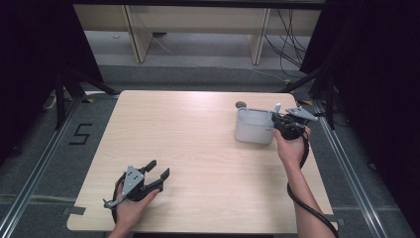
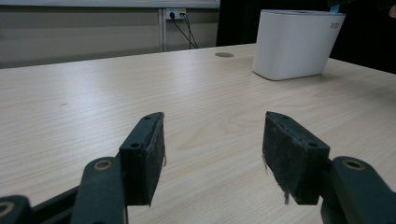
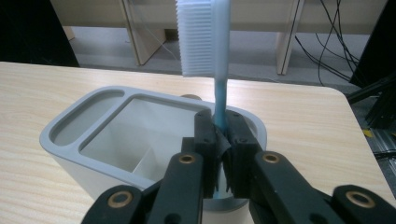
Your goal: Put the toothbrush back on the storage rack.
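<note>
A toothbrush (image 3: 205,37) with a blue handle and white bristles stands upright, head up, in my right gripper (image 3: 220,140), whose jaws are shut on its handle. The handle's lower end reaches down into the near right corner of a pale grey holder (image 3: 93,112) with divided compartments. In the high view the holder (image 1: 254,126) sits at the table's right rear, with my right gripper (image 1: 275,120) at its right edge and the toothbrush (image 1: 278,107) rising above it. My left gripper (image 1: 159,167) rests near the front left, open, with nothing between its jaws (image 2: 212,154). It faces the holder (image 2: 299,44).
A small dark round spot (image 1: 240,104) lies on the wooden table (image 1: 188,148) just behind the holder. Beyond the table are wooden furniture legs (image 1: 141,44) and loose cables (image 1: 289,44). A taped "5" (image 1: 80,134) marks the floor at left.
</note>
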Action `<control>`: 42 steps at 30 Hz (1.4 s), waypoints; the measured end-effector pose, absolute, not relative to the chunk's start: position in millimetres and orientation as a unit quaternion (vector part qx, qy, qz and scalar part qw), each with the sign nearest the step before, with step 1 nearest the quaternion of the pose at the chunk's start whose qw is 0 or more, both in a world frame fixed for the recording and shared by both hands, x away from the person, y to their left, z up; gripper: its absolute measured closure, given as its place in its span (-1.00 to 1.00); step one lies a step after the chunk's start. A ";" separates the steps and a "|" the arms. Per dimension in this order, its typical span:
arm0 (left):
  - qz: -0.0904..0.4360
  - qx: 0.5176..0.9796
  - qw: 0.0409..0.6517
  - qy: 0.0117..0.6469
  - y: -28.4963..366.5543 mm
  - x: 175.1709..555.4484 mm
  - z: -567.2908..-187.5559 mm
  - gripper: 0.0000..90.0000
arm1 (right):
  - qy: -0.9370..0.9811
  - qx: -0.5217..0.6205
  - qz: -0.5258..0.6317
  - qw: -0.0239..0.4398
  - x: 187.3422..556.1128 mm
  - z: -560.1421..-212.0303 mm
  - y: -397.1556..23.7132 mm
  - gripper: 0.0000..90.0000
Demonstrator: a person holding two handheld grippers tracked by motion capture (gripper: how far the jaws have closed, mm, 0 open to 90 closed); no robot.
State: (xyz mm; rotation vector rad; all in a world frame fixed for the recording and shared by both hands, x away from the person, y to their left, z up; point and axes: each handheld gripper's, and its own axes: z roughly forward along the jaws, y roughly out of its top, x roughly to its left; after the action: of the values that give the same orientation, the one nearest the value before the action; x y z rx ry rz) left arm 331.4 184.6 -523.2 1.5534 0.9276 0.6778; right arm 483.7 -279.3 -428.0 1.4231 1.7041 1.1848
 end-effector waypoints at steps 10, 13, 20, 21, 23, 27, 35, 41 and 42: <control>0.289 0.661 0.569 0.395 184.6 331.4 -523.2 -0.14 | 0.649 0.539 0.440 0.307 484.4 -432.0 -278.4 0.89; 0.289 0.661 0.569 0.395 184.6 331.3 -523.2 -0.14 | 0.652 0.533 0.440 0.311 485.6 -433.5 -280.2 0.89; 0.289 0.661 0.569 0.395 184.6 331.2 -523.2 -0.14 | 0.653 0.532 0.439 0.313 485.4 -433.4 -280.9 0.89; 0.289 0.661 0.569 0.395 184.6 331.1 -523.2 -0.14 | 0.652 0.533 0.441 0.311 485.6 -434.0 -280.5 0.89; 0.289 0.661 0.569 0.395 184.5 331.1 -523.3 -0.14 | 0.652 0.533 0.441 0.309 485.3 -434.0 -281.4 0.89; 0.289 0.661 0.569 0.395 184.4 331.0 -523.2 -0.14 | 0.648 0.541 0.439 0.307 483.6 -434.6 -279.6 0.86; 0.288 0.661 0.569 0.395 184.0 330.8 -523.2 -0.14 | 0.656 0.529 0.432 0.322 481.1 -435.6 -281.0 0.64; 0.288 0.662 0.568 0.395 183.9 330.8 -523.2 -0.14 | 0.648 0.530 0.435 0.333 479.6 -433.5 -280.4 0.37; 0.289 0.662 0.569 0.395 183.9 330.8 -523.2 -0.14 | 0.650 0.527 0.428 0.341 478.8 -432.5 -281.2 0.35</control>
State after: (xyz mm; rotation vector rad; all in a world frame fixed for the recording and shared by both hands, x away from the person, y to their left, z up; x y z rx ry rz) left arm 330.8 183.9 -523.2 1.5539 0.9266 0.6776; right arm 478.8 -281.2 -432.5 1.3721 1.6913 1.1142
